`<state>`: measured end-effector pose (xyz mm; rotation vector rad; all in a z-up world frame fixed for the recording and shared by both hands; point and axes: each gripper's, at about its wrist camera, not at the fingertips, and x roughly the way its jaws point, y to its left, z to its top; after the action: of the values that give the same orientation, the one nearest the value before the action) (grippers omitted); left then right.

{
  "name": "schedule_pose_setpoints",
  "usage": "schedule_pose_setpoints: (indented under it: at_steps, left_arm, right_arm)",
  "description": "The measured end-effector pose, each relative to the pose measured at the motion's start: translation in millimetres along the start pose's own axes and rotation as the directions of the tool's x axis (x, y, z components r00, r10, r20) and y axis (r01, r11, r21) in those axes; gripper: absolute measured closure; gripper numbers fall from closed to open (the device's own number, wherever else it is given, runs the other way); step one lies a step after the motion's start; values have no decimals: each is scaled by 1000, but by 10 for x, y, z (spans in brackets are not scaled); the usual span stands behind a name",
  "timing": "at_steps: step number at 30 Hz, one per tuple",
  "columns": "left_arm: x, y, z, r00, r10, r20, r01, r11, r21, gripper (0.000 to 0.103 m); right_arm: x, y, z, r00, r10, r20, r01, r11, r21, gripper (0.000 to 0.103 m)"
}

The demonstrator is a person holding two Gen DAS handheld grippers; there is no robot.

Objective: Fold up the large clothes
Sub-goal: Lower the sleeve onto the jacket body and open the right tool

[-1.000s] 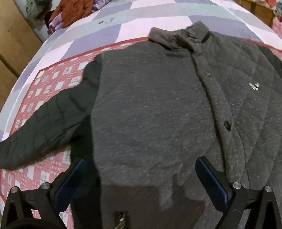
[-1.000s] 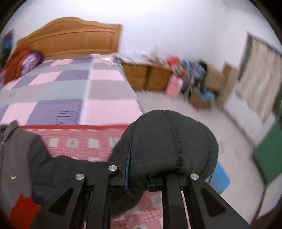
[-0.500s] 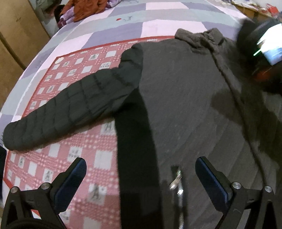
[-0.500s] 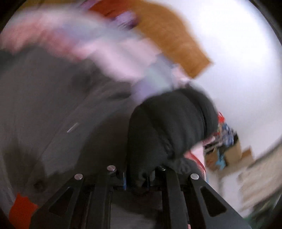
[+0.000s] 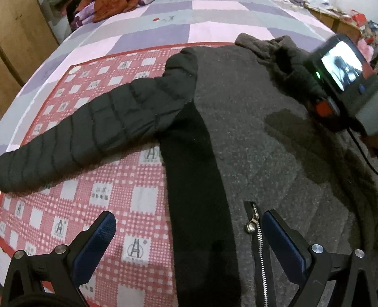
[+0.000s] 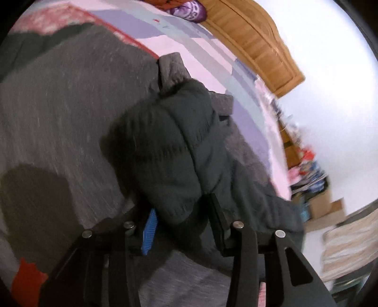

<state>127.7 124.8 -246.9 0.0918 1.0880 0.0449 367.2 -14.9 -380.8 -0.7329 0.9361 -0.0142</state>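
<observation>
A dark grey quilted jacket lies flat, front up, on the bed. Its black left sleeve stretches out over the red checked mat. My left gripper hangs open above the jacket's black side panel, beside a zip pocket, holding nothing. The other black sleeve is folded across the chest near the collar. My right gripper has that cuff between its fingers, and its jaws are opening, the blue pad standing off the cloth. In the left wrist view the right gripper's body with a lit screen sits over that sleeve.
The red-and-white checked mat covers a pink, purple and grey checked quilt. Orange and purple clothes lie at the bed's far end by a wooden headboard. Wooden furniture stands at left. Boxes and clutter line the floor.
The right gripper swung the sleeve in from beyond the bed's side onto the jacket's chest, and its jaws have come apart. The left gripper slid left toward the jacket's side.
</observation>
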Motion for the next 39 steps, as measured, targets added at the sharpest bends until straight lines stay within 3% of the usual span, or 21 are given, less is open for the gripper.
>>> schedule_pose_setpoints:
  at_steps: [4,6,8,9,11,16,20,23,25,28,30,33,34,35,36,39]
  left_arm:
    - [-26,39,13,1000,-8,13,8,1000,10,0]
    - [-16,52,20,1000,-9,13,9,1000,8,0]
    - [7,63,23,1000,-9,6,9,1000,3,0]
    - [11,71,23,1000,-10,5,10,1000,2,0]
    - [11,80,21,1000,-14,4,14,1000,1,0]
    - [38,77,14,1000,-15,-1,15,1000,6,0]
    - [8,77,29,1000,-21,5,21,1000,7,0]
    - [0,85,35,1000,-21,12,21,1000,9,0]
    - [9,108,33,1000,-23,12,23,1000,-5,0]
    - [21,145,15,1000,-26,9,27,999,-30,0]
    - [18,154,-3,1000,-30,4,30,999,-29,0]
    - [-13,167,-31,1000,-25,6,25,1000,-7,0]
    - [-26,180,-40,1000,-23,7,23,1000,-3,0]
    - [-36,200,-48,1000,-21,8,21,1000,0,0]
    - [-42,219,-55,1000,-19,9,19,1000,0,0]
    - [-20,297,-91,1000,-13,1,13,1000,-14,0]
  right_arm:
    - [-274,-198,197,990,-45,132,22,984,175,63]
    - [-211,-56,241,993,14,113,-31,989,144,62]
    - [-25,159,248,991,134,10,-134,988,71,62]
    - [23,298,232,988,150,-29,-149,988,27,62]
    - [-37,393,203,996,94,0,-94,995,-9,61]
    - [-405,410,372,980,136,143,-151,984,95,61]
    - [-343,691,433,974,212,78,-211,977,-12,59]
    - [-353,611,365,973,212,90,-214,977,15,58]
    - [-305,338,268,982,155,108,-162,985,62,42]
    - [-290,7,258,987,97,127,-119,976,182,31]
    - [-128,-10,333,992,65,110,-83,981,173,22]
    - [285,143,374,986,161,-51,-155,981,115,21]
    - [360,171,377,982,174,-70,-166,980,111,21]
    - [385,144,374,980,191,-58,-182,975,127,25]
    - [372,108,384,979,197,-44,-189,971,147,50]
    - [162,-10,405,980,192,43,-196,964,180,69]
